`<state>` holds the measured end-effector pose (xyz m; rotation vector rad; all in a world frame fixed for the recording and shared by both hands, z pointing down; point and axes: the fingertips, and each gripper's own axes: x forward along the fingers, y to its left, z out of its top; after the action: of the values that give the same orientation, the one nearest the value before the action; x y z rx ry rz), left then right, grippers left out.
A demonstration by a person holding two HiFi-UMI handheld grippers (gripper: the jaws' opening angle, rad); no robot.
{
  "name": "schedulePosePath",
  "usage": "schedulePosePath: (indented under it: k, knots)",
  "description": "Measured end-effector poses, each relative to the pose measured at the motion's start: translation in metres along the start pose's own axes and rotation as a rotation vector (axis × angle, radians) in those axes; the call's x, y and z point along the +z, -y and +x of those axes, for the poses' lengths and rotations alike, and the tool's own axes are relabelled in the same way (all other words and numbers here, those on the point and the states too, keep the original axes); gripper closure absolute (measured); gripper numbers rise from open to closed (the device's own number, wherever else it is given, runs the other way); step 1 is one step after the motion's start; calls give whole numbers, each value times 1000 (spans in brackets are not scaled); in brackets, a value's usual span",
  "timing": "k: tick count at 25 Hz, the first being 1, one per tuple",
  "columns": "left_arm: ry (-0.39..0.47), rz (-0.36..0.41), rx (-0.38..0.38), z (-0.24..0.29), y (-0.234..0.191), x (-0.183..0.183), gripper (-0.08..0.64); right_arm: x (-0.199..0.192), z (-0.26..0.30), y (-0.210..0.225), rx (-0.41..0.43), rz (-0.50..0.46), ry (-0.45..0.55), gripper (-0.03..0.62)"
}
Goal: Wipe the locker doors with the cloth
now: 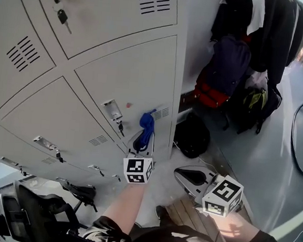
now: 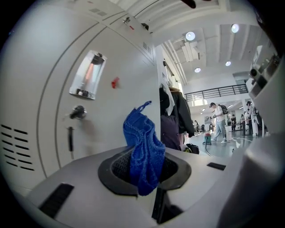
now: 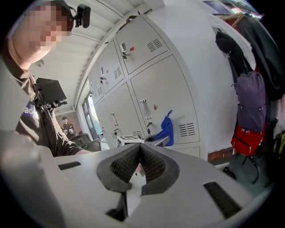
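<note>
The left gripper (image 2: 143, 171) is pinching a blue cloth (image 2: 143, 138). The cloth is bunched up and sticks up out of the gripper, with a little loop at its top. It is right in front of a gray locker door (image 2: 102, 120), at the bottom right of the wall of lockers. I cannot tell if the cloth is touching the door or is just beside it.

On that door, to the left of the cloth, there is a small lock (image 2: 78, 112) with a key (image 2: 70, 139) hanging under it. A tiny red mark (image 2: 115, 82) is higher up. In the head view, some thin air slots (image 1: 161, 113) sit just to the right of the cloth.

The right gripper (image 3: 139, 162) is pressed together with nothing in it. It is held low, away from the lockers, to the right of the left gripper.

To the right of the lockers hang dark coats (image 1: 270, 28), a purple backpack (image 1: 228, 64) and a red bag (image 1: 210, 95). A black bag (image 1: 192, 136) sits on the gray floor (image 1: 275, 155) near the end of the lockers.
</note>
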<state>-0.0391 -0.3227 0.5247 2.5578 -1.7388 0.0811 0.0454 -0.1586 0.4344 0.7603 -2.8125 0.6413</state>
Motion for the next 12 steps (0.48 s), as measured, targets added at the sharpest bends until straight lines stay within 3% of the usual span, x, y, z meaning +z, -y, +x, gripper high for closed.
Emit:
schedulePosePath:
  k: [6, 12]
  knots:
    - [-21, 32, 82, -40, -45, -15, 468, -8, 29, -17, 84, -92, -49, 586]
    - [-39, 11, 149, -58, -80, -29, 468, -9, 42, -29, 113, -97, -66, 586]
